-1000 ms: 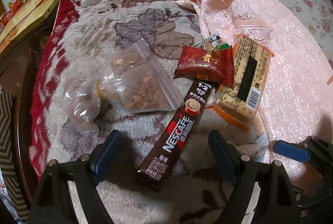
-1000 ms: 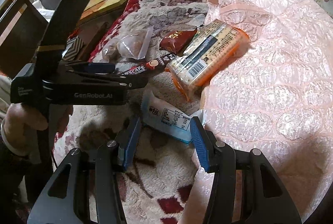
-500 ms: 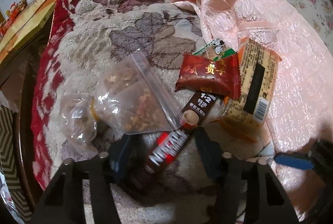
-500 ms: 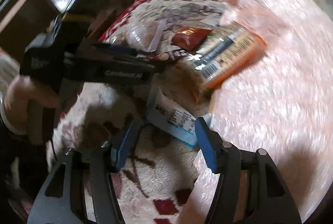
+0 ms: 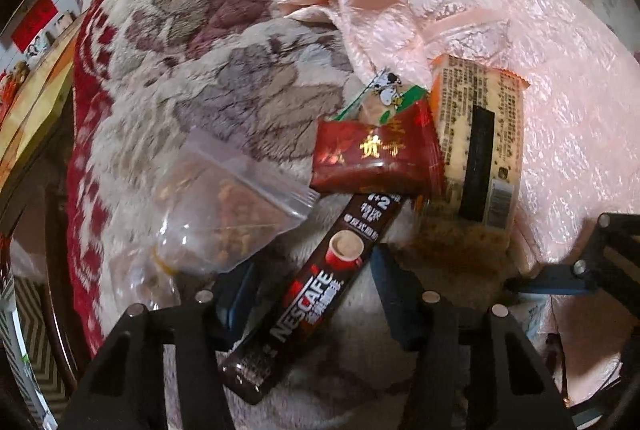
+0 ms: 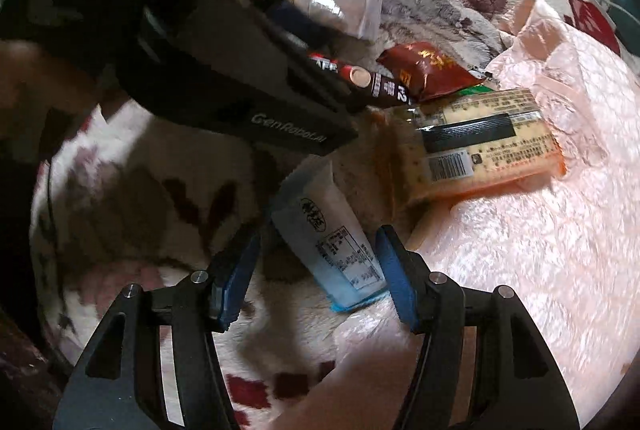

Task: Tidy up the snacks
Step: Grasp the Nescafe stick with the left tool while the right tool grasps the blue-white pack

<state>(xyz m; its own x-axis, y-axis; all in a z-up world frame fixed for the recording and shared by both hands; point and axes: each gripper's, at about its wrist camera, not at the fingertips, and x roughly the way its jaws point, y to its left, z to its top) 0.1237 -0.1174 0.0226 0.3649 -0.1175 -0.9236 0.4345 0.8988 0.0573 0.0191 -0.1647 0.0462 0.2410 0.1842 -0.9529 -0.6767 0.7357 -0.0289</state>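
Observation:
A brown Nescafe stick [image 5: 320, 290] lies aslant on the floral blanket, between the jaws of my left gripper [image 5: 310, 278], which is open; its pads stand clear of the stick. Above it lie a red packet [image 5: 376, 154], a cracker pack [image 5: 476, 150] and a clear zip bag of nuts [image 5: 228, 206]. My right gripper [image 6: 318, 250] straddles a blue-and-white packet [image 6: 328, 230]; its jaws are opening, and the left pad is clear of the packet. The left gripper's black body [image 6: 248, 86] hangs over the stick [image 6: 372, 80].
A pink bubble-wrap bag [image 5: 520, 10] covers the right side, and the cracker pack [image 6: 488, 150] rests partly on it. A small green-and-white packet [image 5: 384, 90] peeks from behind the red one. A wooden table edge [image 5: 36, 98] lies left of the blanket [image 5: 200, 30].
My left gripper's jaws narrowed and came down around the Nescafe stick. My right gripper rolled and widened; the blue-and-white packet now runs lengthwise between its jaws.

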